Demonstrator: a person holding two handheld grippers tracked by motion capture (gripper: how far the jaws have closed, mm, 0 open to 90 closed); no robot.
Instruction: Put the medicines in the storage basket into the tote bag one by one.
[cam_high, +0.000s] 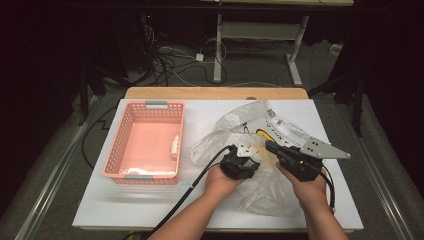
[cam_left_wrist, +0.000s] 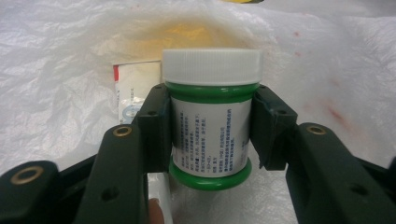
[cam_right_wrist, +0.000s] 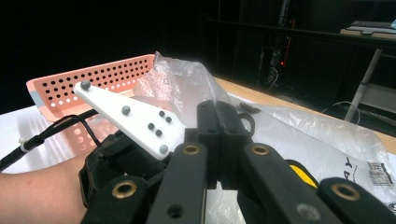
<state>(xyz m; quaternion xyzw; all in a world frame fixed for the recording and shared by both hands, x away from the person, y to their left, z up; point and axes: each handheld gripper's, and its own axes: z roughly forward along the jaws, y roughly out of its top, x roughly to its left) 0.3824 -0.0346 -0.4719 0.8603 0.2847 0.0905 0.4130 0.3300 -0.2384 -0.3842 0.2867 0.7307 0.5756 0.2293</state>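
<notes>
Your left gripper (cam_left_wrist: 210, 126) is pinching the jar (cam_left_wrist: 210, 116); right gripper (cam_right_wrist: 219, 140), pressed together, is holding the bag (cam_high: 260, 190). Keep the jar upright while lifting out.

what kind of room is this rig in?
Probably a lab or recording workspace, not a home: a white work table under dark surroundings, loose cables on the floor, and a height-adjustable desk frame behind.

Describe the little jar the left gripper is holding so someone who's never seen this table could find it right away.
Start at the crumpled clear plastic bag on the white table, right of the pink basket. The left gripper reaches into it, jaws clamped on the small jar. It stands out by its white ribbed screw cap, green body and white printed label; the paper packet behind it is flat.
</notes>
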